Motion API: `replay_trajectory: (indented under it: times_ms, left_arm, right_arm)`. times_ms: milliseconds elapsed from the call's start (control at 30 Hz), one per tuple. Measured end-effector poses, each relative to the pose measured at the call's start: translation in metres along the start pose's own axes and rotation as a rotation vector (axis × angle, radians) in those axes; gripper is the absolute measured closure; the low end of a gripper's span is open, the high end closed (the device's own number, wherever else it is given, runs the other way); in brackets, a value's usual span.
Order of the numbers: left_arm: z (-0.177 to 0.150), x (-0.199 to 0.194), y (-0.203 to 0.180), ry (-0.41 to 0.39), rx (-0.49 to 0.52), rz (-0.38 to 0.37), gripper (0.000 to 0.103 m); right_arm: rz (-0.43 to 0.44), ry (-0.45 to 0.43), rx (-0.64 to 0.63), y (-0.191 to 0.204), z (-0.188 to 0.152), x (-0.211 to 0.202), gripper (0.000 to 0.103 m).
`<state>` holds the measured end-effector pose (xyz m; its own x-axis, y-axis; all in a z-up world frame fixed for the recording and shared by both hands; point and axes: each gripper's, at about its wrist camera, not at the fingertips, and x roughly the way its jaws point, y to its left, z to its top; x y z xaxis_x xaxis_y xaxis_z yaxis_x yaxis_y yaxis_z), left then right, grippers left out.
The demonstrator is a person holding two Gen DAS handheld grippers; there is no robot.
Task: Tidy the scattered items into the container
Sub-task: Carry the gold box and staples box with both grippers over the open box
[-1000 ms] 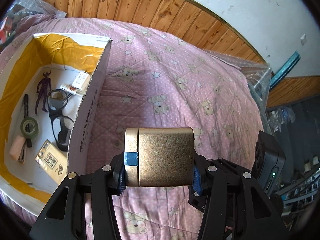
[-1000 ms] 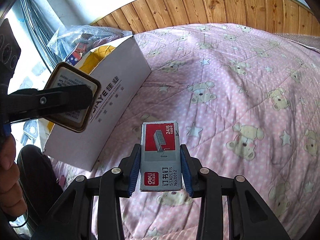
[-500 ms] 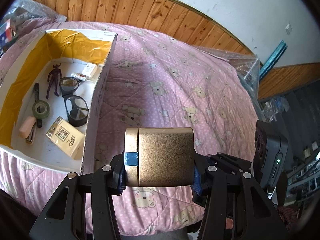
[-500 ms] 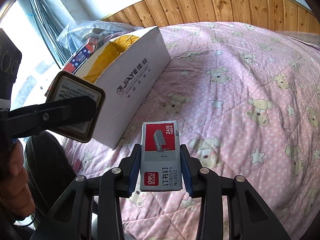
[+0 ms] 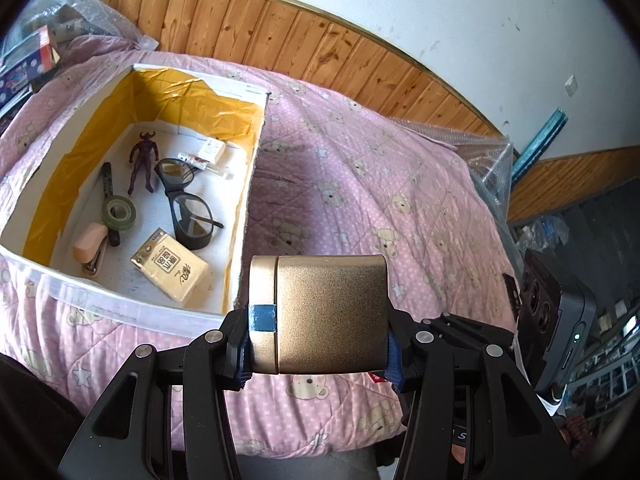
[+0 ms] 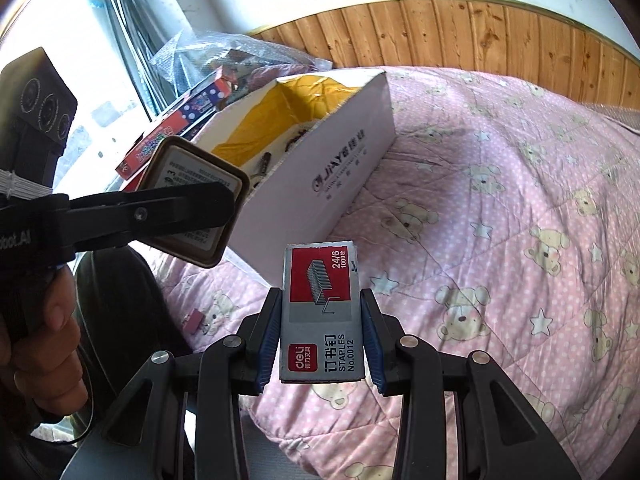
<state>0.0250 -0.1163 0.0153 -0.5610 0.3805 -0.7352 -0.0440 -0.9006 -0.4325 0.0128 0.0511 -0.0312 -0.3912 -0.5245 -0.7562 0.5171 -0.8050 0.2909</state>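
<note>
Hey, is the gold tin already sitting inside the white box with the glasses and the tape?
No, the gold tin is clamped in the left gripper, held over the pink bedspread outside the white box.

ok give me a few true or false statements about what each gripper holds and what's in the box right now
1. The left gripper is shut on a gold tin. True.
2. The right gripper is open with nothing in it. False: it is shut on a box of staples.
3. The white cardboard box already holds a pair of glasses and a tape roll. True.
4. The gold tin lies inside the box. False: it is held in the air, outside the box's near right corner.
5. A dark toy figure lies on the pink bedspread. False: it lies in the box.
</note>
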Motion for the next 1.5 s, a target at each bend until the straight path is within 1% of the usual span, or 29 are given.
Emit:
replay_trajectory:
  times_ms: [333,533,767,1000,1200,1500]
  left_arm:
    - [0.008,-0.021,0.038,-0.052,-0.072,0.022,0.051]
    - [0.016,-0.030,0.053,-0.079,-0.096,0.036,0.051]
    - [0.029,-0.038,0.065,-0.106,-0.102,0.047,0.051]
    - [0.050,-0.046,0.075,-0.145,-0.101,0.058,0.051]
    - [0.068,-0.050,0.083,-0.173,-0.100,0.065,0.051]
    - [0.087,-0.044,0.091,-0.184,-0.101,0.066,0.051]
  right_arm:
    - [0.021,-0.015,-0.053,0.024,0.017,-0.004,0.064]
    - [0.031,-0.031,-0.088,0.038,0.032,-0.005,0.064]
    - [0.038,-0.053,-0.132,0.055,0.055,-0.005,0.064]
    - [0.045,-0.074,-0.174,0.069,0.079,-0.002,0.064]
    - [0.037,-0.089,-0.202,0.072,0.101,0.001,0.064]
    - [0.019,-0.104,-0.244,0.075,0.135,0.011,0.064]
